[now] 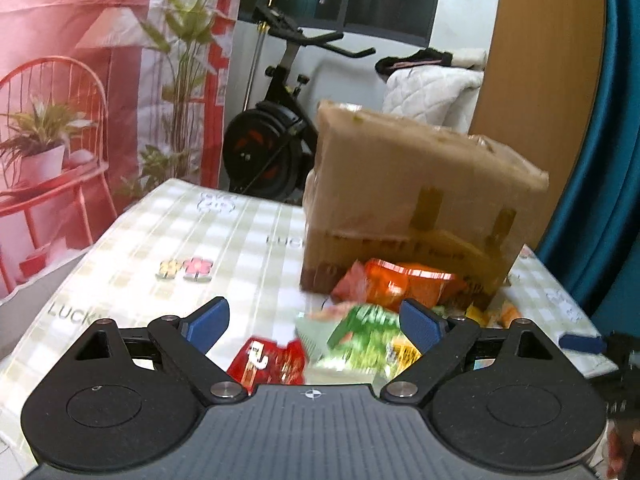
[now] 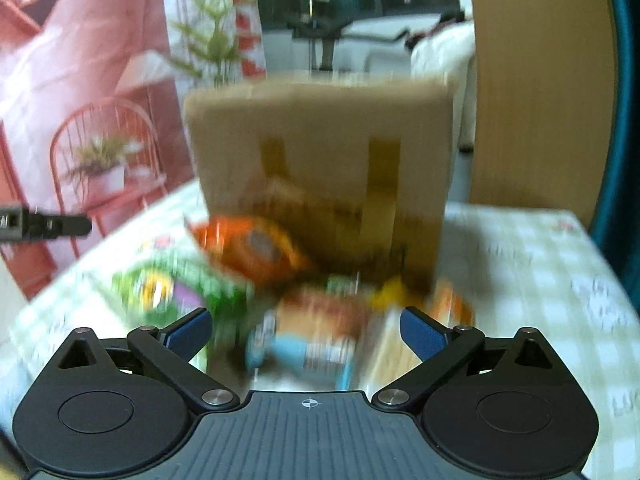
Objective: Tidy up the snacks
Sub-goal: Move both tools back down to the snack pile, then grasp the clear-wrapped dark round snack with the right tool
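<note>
1. Left gripper (image 1: 314, 320): fingers standing spread wide, gripping nothing, hovering over the snack pile.
2. Right gripper (image 2: 306, 330): fingers likewise spread apart, empty, view heavily blurred.
3. Cardboard box (image 1: 416, 204): sitting upright on the checked worktop (image 1: 160, 240), at 12 o'clock from both grippers.
4. Snacks: lying heaped against the box's near face; orange bag (image 1: 408, 280) touching the box, green packet (image 1: 364, 328) at 6 o'clock of it, red packet (image 1: 268, 360) lying at 8 o'clock of the green.
5. Exercise bike (image 1: 276, 120): standing beyond the worktop, at 11 o'clock.
</note>
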`<state>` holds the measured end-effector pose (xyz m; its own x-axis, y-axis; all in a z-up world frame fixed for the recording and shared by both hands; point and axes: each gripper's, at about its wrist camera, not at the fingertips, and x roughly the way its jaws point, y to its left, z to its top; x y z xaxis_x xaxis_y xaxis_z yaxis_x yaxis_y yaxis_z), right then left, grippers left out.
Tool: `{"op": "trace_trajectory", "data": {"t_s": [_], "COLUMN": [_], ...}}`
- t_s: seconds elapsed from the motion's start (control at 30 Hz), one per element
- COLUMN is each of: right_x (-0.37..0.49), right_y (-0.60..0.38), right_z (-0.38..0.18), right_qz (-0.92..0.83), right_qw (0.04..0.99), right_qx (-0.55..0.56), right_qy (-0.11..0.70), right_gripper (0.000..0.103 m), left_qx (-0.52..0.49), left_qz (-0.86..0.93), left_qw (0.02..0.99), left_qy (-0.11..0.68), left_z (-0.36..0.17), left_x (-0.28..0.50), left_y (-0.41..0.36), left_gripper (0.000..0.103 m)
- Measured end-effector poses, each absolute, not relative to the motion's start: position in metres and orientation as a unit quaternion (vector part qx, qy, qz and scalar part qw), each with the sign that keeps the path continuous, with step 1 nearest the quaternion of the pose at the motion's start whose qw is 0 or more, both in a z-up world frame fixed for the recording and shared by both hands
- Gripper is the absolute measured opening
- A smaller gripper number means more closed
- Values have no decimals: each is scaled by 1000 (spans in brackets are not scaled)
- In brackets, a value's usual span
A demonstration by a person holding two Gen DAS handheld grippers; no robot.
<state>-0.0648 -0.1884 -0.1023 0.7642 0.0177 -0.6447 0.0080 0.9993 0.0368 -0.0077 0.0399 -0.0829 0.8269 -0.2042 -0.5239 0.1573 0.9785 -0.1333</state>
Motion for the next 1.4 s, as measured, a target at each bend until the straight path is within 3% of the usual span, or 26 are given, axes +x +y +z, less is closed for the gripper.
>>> {"op": "trace_trajectory", "data": {"t_s": [0.4, 0.57, 0.7, 0.77, 0.93, 1.27, 1.4], "right_x": [-82, -75, -75, -77, -77, -76, -74], "right_y": [-179, -165, -158, -159, -170, -179, -188], "right_z": [-157, -167, -170, -170, -165, -133, -120], "right_qz": [13, 10, 13, 11, 12, 36, 30], "right_qw": [890, 884, 886, 889, 900, 927, 935], "right_qx": [53, 20, -25, -37, -13, 16, 24], "right_qy": [453, 467, 463, 456, 435, 373, 353], "right_gripper": [97, 83, 76, 63, 53, 52, 52], "left_qx": [-13, -15, -18, -20, -26, -42, -51], "left_qz": [-84, -76, -67, -63, -54, -20, -10], "left_qw": [951, 950, 949, 948, 946, 943, 941], "left_qy": [296, 302, 307, 311, 318, 329, 333], "left_z": [-108, -113, -116, -118, -122, -131, -136], "left_x": [-21, -19, -18, -17, -14, 1, 12], "left_y": [38, 43, 46, 49, 54, 80, 91], "left_gripper": [92, 92, 92, 91, 86, 70, 70]}}
